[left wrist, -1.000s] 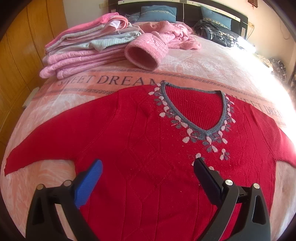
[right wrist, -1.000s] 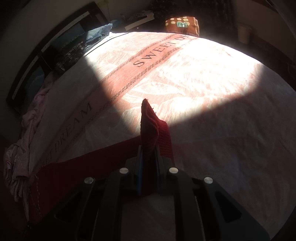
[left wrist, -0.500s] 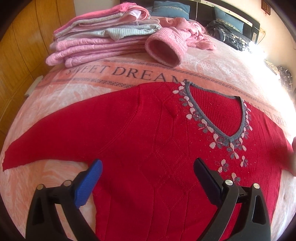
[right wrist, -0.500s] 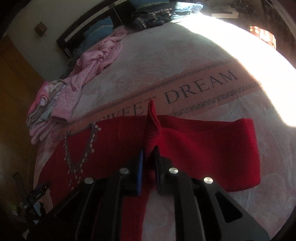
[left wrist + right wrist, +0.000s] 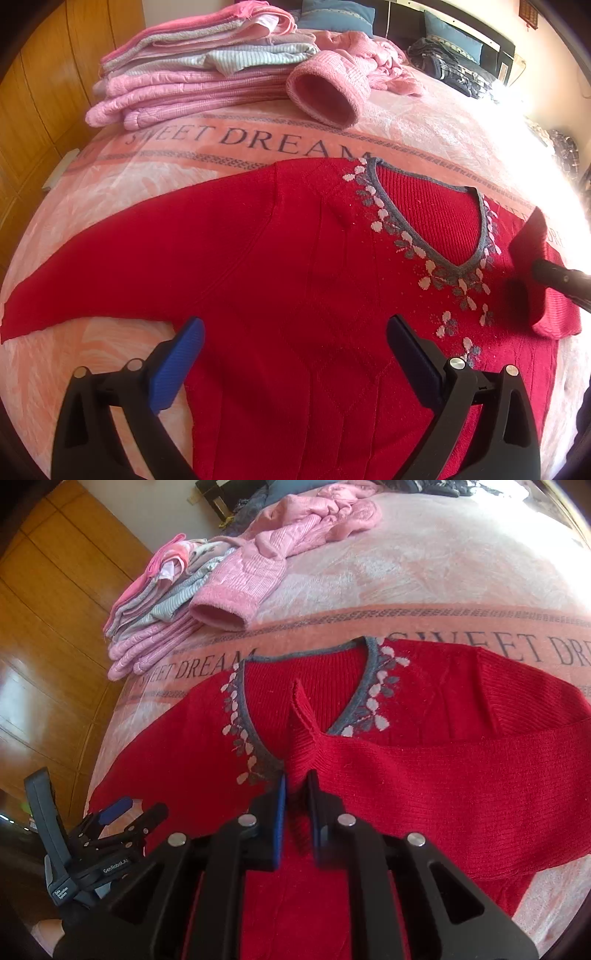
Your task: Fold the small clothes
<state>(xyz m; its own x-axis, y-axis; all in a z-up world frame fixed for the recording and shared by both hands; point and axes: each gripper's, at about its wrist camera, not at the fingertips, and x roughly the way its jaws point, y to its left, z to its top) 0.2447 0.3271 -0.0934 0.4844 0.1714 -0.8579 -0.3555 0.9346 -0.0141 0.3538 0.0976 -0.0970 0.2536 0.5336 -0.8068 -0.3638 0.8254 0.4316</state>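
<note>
A red V-neck sweater [image 5: 295, 266] with a grey collar and leaf trim lies flat, front up, on the bed. My left gripper [image 5: 295, 345] hovers open over its lower chest, holding nothing. Its left sleeve [image 5: 92, 273] stretches out flat. My right gripper [image 5: 296, 792] is shut on the cuff of the other sleeve [image 5: 443, 790], which is folded across the sweater's chest, just below the collar [image 5: 255, 738]. In the left wrist view that cuff [image 5: 532, 280] and the right gripper's tip show at the right edge. The left gripper [image 5: 122, 812] shows at lower left in the right wrist view.
A stack of folded pink and grey clothes [image 5: 192, 74] sits at the head of the bed, with a loose pink sweater [image 5: 332, 88] beside it. Dark clothes [image 5: 454, 66] lie further right. The "SWEET DREAM" blanket [image 5: 110, 177] covers the bed; wooden wardrobe [image 5: 37, 92] at left.
My right gripper carried the sleeve cuff from the far side of the bed across onto the sweater's chest. The left gripper drifted slightly left, staying open.
</note>
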